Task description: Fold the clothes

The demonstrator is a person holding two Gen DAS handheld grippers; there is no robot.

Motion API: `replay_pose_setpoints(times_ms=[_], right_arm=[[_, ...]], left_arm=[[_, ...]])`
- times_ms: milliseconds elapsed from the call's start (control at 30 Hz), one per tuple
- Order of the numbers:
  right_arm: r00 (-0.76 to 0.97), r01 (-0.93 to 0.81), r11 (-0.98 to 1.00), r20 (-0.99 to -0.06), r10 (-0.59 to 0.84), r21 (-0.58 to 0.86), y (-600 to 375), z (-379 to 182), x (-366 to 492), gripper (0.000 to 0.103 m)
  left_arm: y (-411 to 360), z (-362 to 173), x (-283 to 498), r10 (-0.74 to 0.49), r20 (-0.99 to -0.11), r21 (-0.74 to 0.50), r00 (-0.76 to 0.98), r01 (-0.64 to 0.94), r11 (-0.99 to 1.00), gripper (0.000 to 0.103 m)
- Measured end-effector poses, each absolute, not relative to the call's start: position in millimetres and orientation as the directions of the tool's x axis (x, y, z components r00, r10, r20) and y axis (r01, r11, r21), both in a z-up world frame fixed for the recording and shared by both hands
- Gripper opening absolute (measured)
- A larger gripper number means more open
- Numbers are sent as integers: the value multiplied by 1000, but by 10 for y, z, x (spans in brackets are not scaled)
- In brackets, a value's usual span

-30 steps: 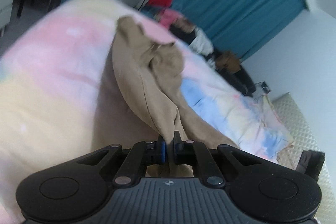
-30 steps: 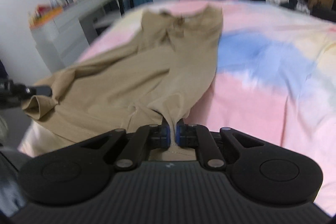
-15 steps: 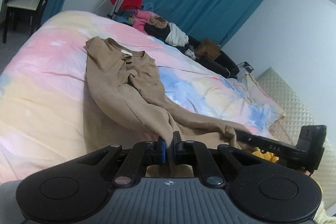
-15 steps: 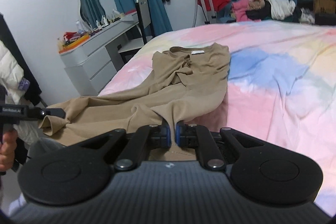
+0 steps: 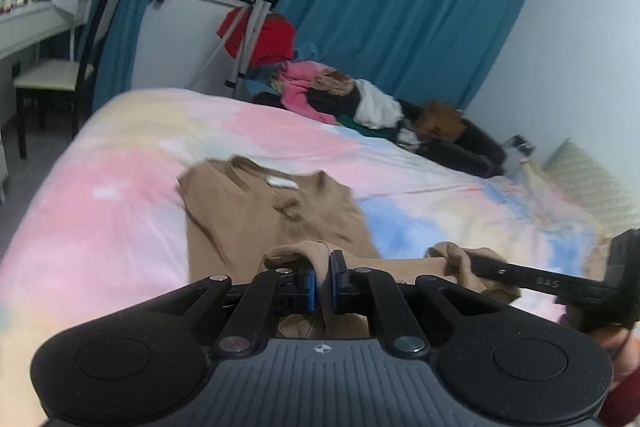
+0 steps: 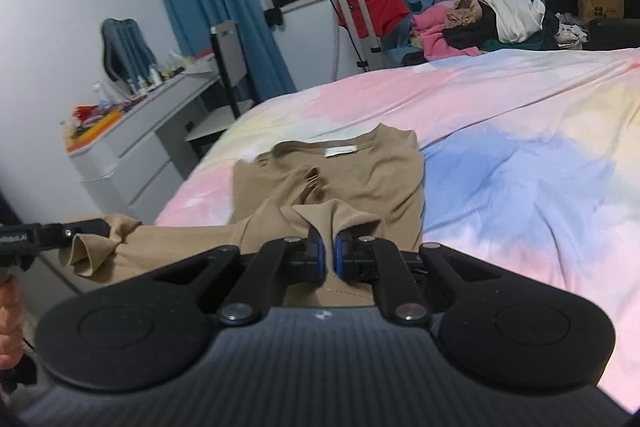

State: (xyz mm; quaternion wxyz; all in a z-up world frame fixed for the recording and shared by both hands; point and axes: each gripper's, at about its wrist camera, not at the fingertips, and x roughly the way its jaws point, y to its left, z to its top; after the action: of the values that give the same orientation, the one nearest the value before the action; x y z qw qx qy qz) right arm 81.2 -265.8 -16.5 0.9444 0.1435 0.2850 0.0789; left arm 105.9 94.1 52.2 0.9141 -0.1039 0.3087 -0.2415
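pinching the tan t-shirt's hem with both grippers over the bed

left gripper point(image 5: 324, 281) and right gripper point(image 6: 328, 254) are each clamped tight on a bunched edge of the tan t-shirt point(image 6: 360, 179), whose collar end lies flat on the pastel tie-dye bedspread point(image 6: 520, 163); a clothes pile point(image 5: 344, 99) sits at the far edge by the blue curtains point(image 5: 400, 11).

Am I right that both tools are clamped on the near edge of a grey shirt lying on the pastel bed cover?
Not quite: the shirt is tan, not grey, as the right wrist view shows. Both the left tool and right tool are clamped on its near edge, on the pastel bed cover.
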Motion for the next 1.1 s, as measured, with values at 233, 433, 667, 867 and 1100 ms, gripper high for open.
replay_pose_setpoints(times_ms=[233,433,667,867,1100], right_arm=[[793,-13,962,-583,177,274,-2688,-806,1684,10],[757,15,963,-632,164,269,-2692,-1225,2073,11],[758,-4,977,-636,143,215,-2617,-1202,2030,17],[825,-27,987,-554,113,161,-2561,-993,1685,63],[862,14,959,-490,132,282,-2586,-771,1149,63]], left_arm=[[660,-315,2081,-426,-585,-269,690,331,905,8],[546,-913,2429,-373,-662,-211,650,315,925,11],[446,-884,2240,-310,-652,-115,692,315,942,47],[280,-798,1758,-246,-629,10,737,323,946,79],[255,-506,1146,-303,-613,-105,730,306,946,89]])
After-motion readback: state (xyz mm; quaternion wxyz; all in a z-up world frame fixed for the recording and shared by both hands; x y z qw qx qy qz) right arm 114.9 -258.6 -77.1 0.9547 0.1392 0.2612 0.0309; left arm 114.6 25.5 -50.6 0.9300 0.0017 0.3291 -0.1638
